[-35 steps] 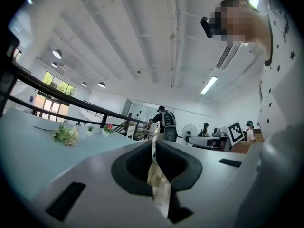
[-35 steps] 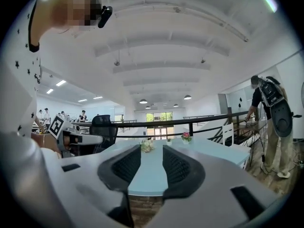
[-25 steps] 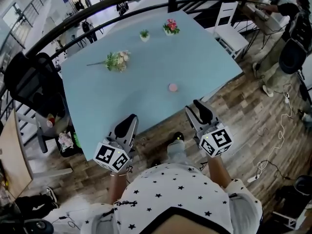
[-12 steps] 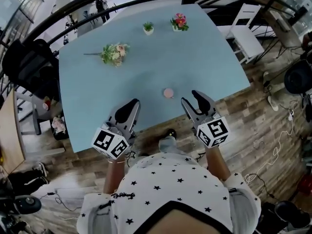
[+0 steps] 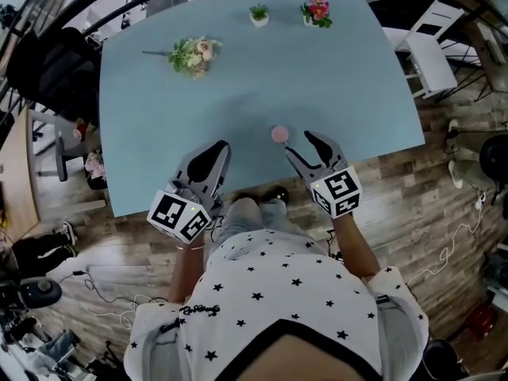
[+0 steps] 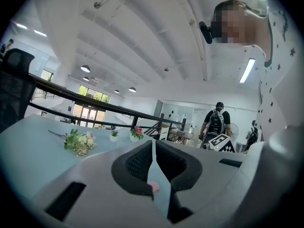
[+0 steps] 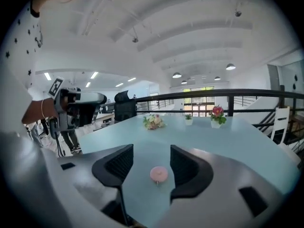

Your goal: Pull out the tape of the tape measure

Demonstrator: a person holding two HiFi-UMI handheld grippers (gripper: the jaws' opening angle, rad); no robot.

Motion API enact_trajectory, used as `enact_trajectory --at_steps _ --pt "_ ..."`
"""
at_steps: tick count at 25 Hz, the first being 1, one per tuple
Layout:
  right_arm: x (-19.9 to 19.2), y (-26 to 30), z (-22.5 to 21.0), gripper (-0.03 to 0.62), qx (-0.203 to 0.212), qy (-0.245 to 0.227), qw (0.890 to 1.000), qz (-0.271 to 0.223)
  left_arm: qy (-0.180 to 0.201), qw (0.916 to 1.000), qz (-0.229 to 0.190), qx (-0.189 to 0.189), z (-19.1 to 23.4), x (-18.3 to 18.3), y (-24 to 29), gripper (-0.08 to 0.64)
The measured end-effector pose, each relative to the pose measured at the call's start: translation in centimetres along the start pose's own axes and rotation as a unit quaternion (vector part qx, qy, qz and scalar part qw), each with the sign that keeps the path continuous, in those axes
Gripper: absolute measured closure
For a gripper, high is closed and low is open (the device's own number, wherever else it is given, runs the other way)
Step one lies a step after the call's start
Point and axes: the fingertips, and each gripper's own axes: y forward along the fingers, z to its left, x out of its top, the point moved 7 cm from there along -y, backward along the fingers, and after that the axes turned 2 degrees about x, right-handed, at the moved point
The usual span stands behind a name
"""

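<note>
The tape measure (image 5: 279, 134) is a small round pink case lying on the light blue table (image 5: 262, 78), near its front edge. My right gripper (image 5: 305, 143) hovers just behind and to the right of it. Its jaws are opening and stand wide apart. In the right gripper view the tape measure (image 7: 158, 174) lies on the table ahead, framed by the right gripper (image 7: 151, 150) but untouched. My left gripper (image 5: 213, 153) is over the table's front edge, left of the case. In its own view the left gripper (image 6: 153, 144) has its tips together and holds nothing.
A loose bunch of flowers (image 5: 193, 55) lies at the far left of the table. A small green plant (image 5: 259, 13) and a pot of pink flowers (image 5: 317, 9) stand at the far edge. A white chair (image 5: 432, 46) is at the right, a black chair (image 5: 48, 62) at the left.
Both grippers have come forward from below the table's edge to over it, closer to the tape measure. The right jaws have spread wider.
</note>
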Motion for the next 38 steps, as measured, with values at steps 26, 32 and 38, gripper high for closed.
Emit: enact_trajectory --at_steps 26,32,38 --pt "-8.1 9.6 -0.8 0.336 -0.039 -0.027 0.985 0.165 -0.001 0.9991 0.032 0.028 5.8 1.0 -2.9 0.515" --pt "-8.3 9.8 -0.8 0.357 -0.038 -0.029 0.983 0.176 0.0 0.9988 0.034 0.033 6.1 1.0 -3.2 0.513" --pt "-8.2 10.0 -0.7 0.383 -0.04 -0.039 0.982 0.179 0.003 0.9989 0.038 0.029 6.2 1.4 -2.9 0.471"
